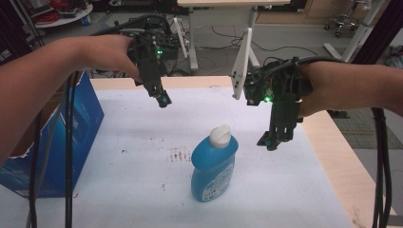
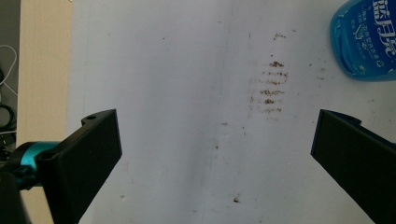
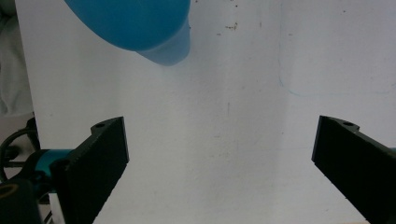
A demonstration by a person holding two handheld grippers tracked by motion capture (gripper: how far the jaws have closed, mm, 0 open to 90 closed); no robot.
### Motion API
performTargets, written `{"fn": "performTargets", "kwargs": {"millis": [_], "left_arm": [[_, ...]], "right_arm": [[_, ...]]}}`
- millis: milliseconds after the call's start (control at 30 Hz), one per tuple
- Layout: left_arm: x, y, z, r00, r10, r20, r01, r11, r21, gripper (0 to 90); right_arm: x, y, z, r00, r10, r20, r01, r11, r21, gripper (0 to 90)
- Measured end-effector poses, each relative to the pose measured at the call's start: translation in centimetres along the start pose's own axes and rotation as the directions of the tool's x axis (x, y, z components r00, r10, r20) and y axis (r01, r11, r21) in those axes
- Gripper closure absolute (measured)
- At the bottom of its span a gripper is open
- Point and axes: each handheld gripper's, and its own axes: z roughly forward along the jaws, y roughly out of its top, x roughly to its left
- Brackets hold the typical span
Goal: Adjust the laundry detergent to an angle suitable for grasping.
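A blue detergent bottle (image 1: 213, 166) with a white cap stands upright on the white sheet (image 1: 285, 190), near the middle. My left gripper (image 1: 161, 99) hovers above the sheet behind and to the left of the bottle, well apart from it. In the left gripper view its jaws (image 2: 217, 123) stand wide open over bare sheet, with the bottle (image 2: 364, 39) at the top right. My right gripper (image 1: 271, 140) hangs just right of the bottle's cap, not touching it. In the right gripper view it (image 3: 223, 128) is open, and the bottle (image 3: 135, 23) lies at the top left.
A blue cardboard box (image 1: 52, 147) stands at the sheet's left edge. Brown smudges (image 1: 178, 154) mark the sheet left of the bottle. The bare wooden table (image 1: 342, 161) runs along the right. Black cables (image 1: 69, 156) hang from both hands. White table legs (image 1: 244, 57) rise behind.
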Motion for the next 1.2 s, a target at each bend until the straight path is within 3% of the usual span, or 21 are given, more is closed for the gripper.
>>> {"fn": "performTargets", "kwargs": {"millis": [133, 267, 333, 367, 400, 467, 567, 633, 667, 833, 867, 900, 1000, 1033, 1067, 1133, 1200], "left_arm": [[-0.1, -0.5, 0.0, 0.9998, -0.021, -0.005, 0.020, 0.9996, -0.018, 1.7], [-0.1, -1.0, -0.1, 0.9985, -0.054, -0.009, 0.053, 0.9963, -0.067, 1.7], [0.1, -1.3, -0.1, 0.9975, -0.070, -0.009, 0.069, 0.9927, -0.099, 1.7], [0.2, -1.7, 0.0, 0.9951, -0.098, -0.018, 0.095, 0.9874, -0.127, 1.7], [0.2, -1.7, 0.0, 0.9951, -0.098, -0.018, 0.095, 0.9874, -0.127, 1.7], [0.3, -2.2, 0.1, 0.9919, -0.126, -0.011, 0.123, 0.9782, -0.167, 1.7], [0.3, -3.1, 0.5, 0.9835, -0.180, -0.018, 0.170, 0.9533, -0.250, 1.7], [0.2, -3.5, 0.7, 0.9774, -0.210, -0.019, 0.195, 0.9321, -0.305, 1.7], [0.2, -3.5, 0.7, 0.9774, -0.210, -0.019, 0.195, 0.9321, -0.305, 1.7], [-0.2, -4.4, 1.5, 0.9637, -0.264, -0.040, 0.227, 0.8897, -0.396, 1.7], [-0.4, -4.7, 1.8, 0.9584, -0.282, -0.042, 0.237, 0.8688, -0.435, 1.7], [-0.4, -4.7, 1.8, 0.9584, -0.282, -0.042, 0.237, 0.8688, -0.435, 1.7], [-0.6, -5.1, 2.0, 0.9502, -0.306, -0.059, 0.241, 0.8408, -0.485, 1.7], [-0.6, -5.2, 2.1, 0.9496, -0.308, -0.059, 0.241, 0.8358, -0.494, 1.7], [-0.7, -5.4, 2.3, 0.9479, -0.313, -0.062, 0.239, 0.8253, -0.512, 1.7], [-0.7, -5.4, 2.3, 0.9474, -0.313, -0.066, 0.236, 0.8230, -0.517, 1.7], [-0.8, -5.5, 2.5, 0.9449, -0.320, -0.068, 0.236, 0.8089, -0.539, 1.7]], "right_arm": [[0.0, -0.1, -0.1, 1.0000, -0.005, 0.003, 0.005, 1.000, -0.001, 3.1], [0.1, -0.3, -0.4, 1.0000, 0.003, 0.001, -0.003, 1.000, -0.017, 3.1], [0.1, -0.5, -0.5, 1.0000, 0.008, 0.003, -0.008, 1.000, -0.024, 3.1], [0.0, -0.7, -0.5, 0.9999, 0.010, 0.006, -0.010, 0.999, -0.032, 3.1], [0.1, -0.8, -0.5, 0.9999, 0.012, 0.006, -0.012, 0.999, -0.030, 3.2], [0.1, -0.8, -0.4, 0.9999, 0.014, 0.006, -0.014, 0.999, -0.031, 3.1], [0.1, -1.0, -0.4, 0.9999, 0.011, 0.008, -0.011, 0.999, -0.039, 3.1], [0.2, -0.9, -0.5, 0.9999, 0.013, 0.007, -0.012, 0.999, -0.039, 3.2], [0.2, -0.9, -0.5, 0.9999, 0.013, 0.006, -0.012, 0.999, -0.039, 3.1], [0.2, -0.7, -0.4, 0.9999, 0.006, 0.010, -0.006, 0.999, -0.039, 3.1], [0.2, -0.7, -0.4, 0.9999, 0.006, 0.009, -0.006, 0.999, -0.038, 3.1], [0.2, -0.7, -0.4, 0.9999, 0.006, 0.009, -0.006, 0.999, -0.038, 3.1], [0.2, -0.7, -0.3, 0.9999, 0.008, 0.008, -0.008, 0.999, -0.037, 3.1], [0.2, -0.7, -0.4, 0.9999, 0.006, 0.010, -0.006, 0.999, -0.036, 3.1], [0.3, -0.7, -0.4, 0.9999, 0.007, 0.009, -0.007, 0.999, -0.037, 3.1], [0.3, -0.7, -0.4, 0.9999, 0.005, 0.011, -0.005, 0.999, -0.037, 3.2], [0.3, -0.7, -0.4, 0.9999, 0.006, 0.012, -0.005, 0.999, -0.036, 3.2]]}}
